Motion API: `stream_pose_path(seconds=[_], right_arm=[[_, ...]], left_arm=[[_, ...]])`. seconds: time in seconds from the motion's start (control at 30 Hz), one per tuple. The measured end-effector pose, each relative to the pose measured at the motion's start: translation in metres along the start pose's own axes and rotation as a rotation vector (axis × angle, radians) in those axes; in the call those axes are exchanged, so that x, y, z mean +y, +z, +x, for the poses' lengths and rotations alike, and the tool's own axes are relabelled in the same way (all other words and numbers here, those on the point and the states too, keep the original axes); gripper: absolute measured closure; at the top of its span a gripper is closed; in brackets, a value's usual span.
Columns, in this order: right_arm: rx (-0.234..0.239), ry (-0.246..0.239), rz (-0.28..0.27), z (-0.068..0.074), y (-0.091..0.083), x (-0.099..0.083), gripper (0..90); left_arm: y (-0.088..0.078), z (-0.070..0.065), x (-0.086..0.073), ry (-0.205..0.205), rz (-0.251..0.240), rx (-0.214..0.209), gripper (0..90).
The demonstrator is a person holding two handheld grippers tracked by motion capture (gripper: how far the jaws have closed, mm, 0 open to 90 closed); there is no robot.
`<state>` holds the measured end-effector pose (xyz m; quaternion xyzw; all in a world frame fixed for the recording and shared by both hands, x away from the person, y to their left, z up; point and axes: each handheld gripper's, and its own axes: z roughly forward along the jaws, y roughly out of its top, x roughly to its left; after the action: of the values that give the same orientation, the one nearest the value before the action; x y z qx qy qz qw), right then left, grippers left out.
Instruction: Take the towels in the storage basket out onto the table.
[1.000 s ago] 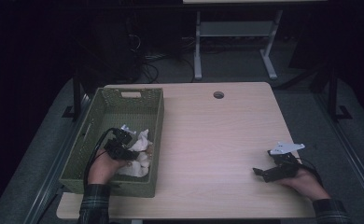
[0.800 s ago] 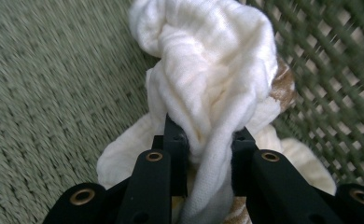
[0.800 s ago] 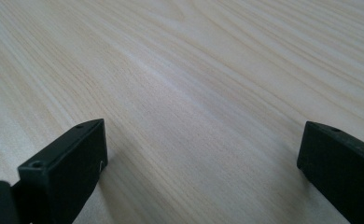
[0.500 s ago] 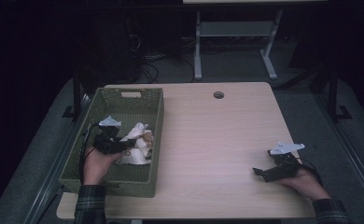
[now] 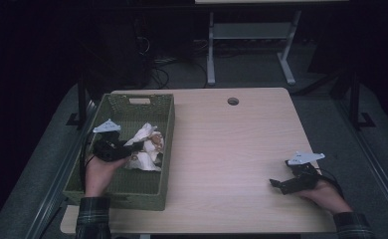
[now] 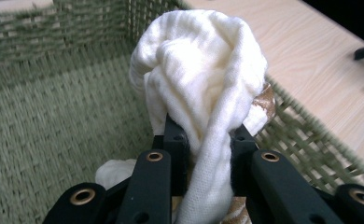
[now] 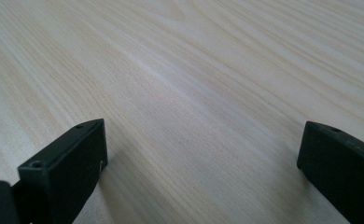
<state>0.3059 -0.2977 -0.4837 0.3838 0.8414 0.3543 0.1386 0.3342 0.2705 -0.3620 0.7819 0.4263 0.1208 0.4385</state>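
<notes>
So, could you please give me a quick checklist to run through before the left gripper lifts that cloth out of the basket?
1. Left gripper clamped on the white cloth: ok, a fold sits pinched between the jaws.
2. Whole cloth gathered: not ok, part lies in the basket.
3. Cloth clear of the basket's wall: cannot tell, it hangs close to the right wall.
4. Brown patterned thing free of the cloth: cannot tell.
5. Right gripper out of the way: ok, open, low over the table.
</notes>
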Motion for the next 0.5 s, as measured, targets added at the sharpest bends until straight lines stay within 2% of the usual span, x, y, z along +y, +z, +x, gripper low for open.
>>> stream_pose_path(seconds=[0.23, 0.37, 0.5], right_arm=[[0.001, 0.000, 0.001, 0.000, 0.000, 0.000, 1.1], [0.001, -0.001, 0.002, 0.000, 0.000, 0.000, 1.1], [0.001, 0.000, 0.002, 0.000, 0.000, 0.000, 1.1]], left_arm=[[-0.010, -0.003, 0.009, 0.012, -0.057, -0.005, 75.1], [-0.019, -0.009, 0.017, 0.020, -0.109, 0.000, 75.2], [-0.023, -0.014, 0.023, 0.032, -0.130, -0.008, 75.4]])
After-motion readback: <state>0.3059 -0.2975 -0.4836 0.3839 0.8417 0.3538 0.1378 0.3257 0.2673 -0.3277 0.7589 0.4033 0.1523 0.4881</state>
